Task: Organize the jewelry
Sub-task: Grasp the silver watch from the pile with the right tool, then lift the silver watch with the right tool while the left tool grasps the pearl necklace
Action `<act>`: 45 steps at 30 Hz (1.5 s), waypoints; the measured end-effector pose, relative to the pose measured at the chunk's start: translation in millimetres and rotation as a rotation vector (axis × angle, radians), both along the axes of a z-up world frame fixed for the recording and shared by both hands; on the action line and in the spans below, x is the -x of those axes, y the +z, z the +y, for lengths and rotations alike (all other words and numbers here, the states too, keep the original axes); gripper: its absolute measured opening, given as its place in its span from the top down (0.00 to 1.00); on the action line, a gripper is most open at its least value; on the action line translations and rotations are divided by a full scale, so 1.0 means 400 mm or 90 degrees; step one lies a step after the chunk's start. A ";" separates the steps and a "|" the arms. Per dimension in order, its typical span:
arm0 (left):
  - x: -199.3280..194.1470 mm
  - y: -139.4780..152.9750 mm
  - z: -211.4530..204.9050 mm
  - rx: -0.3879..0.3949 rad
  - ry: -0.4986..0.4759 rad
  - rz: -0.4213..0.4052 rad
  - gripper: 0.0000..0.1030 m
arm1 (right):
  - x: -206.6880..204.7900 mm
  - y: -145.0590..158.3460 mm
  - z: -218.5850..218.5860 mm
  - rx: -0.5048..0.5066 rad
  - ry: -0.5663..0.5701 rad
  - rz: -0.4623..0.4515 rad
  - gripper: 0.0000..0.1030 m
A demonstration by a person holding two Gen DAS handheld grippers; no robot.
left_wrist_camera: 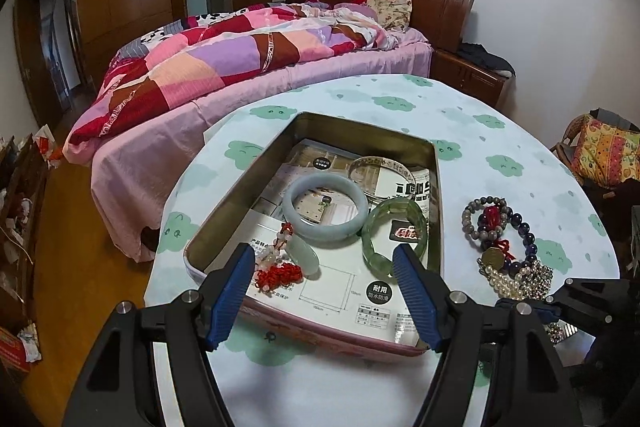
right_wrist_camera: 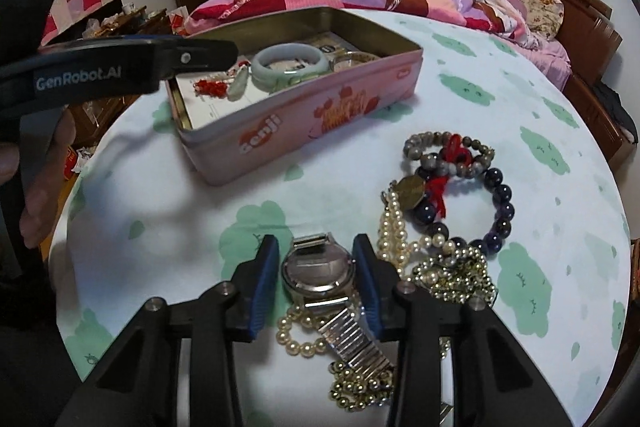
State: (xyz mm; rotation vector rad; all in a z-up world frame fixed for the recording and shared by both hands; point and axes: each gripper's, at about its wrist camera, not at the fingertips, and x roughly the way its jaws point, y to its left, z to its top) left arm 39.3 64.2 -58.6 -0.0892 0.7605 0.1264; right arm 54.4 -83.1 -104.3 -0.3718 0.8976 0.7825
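- Bangles (left_wrist_camera: 325, 211) and a pendant (left_wrist_camera: 304, 255) are already laid in the tin (right_wrist_camera: 304, 131).
- Watch (right_wrist_camera: 318, 273) is straddled by the right hand-held gripper (right_wrist_camera: 316, 277), not yet visibly clamped.
- Beads (right_wrist_camera: 460, 183) are left near the counter (right_wrist_camera: 540, 107) edge.
- Left hand-held gripper (left_wrist_camera: 324, 281) is held apart, empty.

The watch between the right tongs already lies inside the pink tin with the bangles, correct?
No. The watch lies on the tablecloth, outside the pink tin; the right wrist view shows it between the right tongs. Only the bangles are in the tin.

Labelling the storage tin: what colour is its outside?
Pink, with orange and white print, on the tin; the right wrist view shows it best.
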 end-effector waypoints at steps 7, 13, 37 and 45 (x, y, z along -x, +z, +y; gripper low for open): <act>-0.002 -0.010 -0.002 0.002 0.004 0.006 0.30 | 0.007 0.002 -0.029 -0.015 -0.016 0.014 0.61; 0.007 -0.009 -0.009 -0.001 0.000 0.006 0.30 | 0.002 0.009 -0.040 -0.039 -0.028 0.022 0.62; 0.012 0.008 -0.236 -0.001 -0.177 0.015 0.31 | -0.080 0.127 -0.266 -0.173 -0.218 -0.023 0.62; 0.018 -0.030 -0.330 -0.010 -0.263 0.067 0.51 | -0.091 0.110 -0.304 -0.190 -0.232 -0.007 0.62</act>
